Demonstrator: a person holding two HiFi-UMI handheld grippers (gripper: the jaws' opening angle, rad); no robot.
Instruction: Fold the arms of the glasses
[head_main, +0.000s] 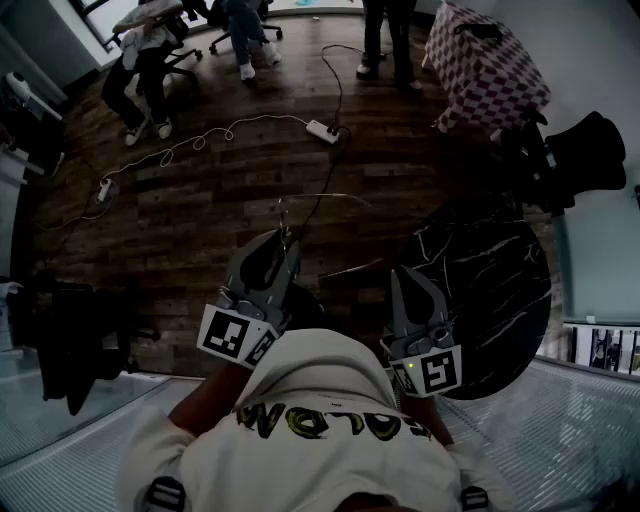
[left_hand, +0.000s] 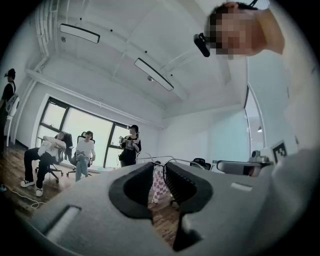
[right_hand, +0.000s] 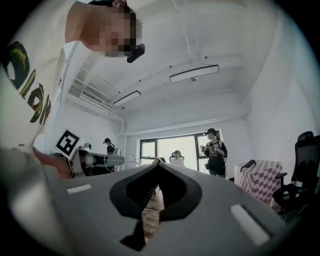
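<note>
The glasses (head_main: 300, 197) are a thin wire frame, hard to make out against the dark wood floor. They stick out from the tips of my left gripper (head_main: 287, 238), which is held close to my chest and is shut on them. In the left gripper view the wire (left_hand: 175, 159) arcs out from the nearly closed tips of that gripper (left_hand: 159, 164). My right gripper (head_main: 400, 272) is held up beside it, apart from the frame, shut with nothing in it. The right gripper view shows its jaws (right_hand: 158, 163) meeting, with the wire loops (right_hand: 127, 156) off to the left.
A round black marbled table (head_main: 480, 300) stands at my right. Beyond it are a checkered box (head_main: 490, 65) and a black office chair (head_main: 570, 150). A power strip (head_main: 322, 130) with cables lies on the wood floor. People sit and stand at the far side.
</note>
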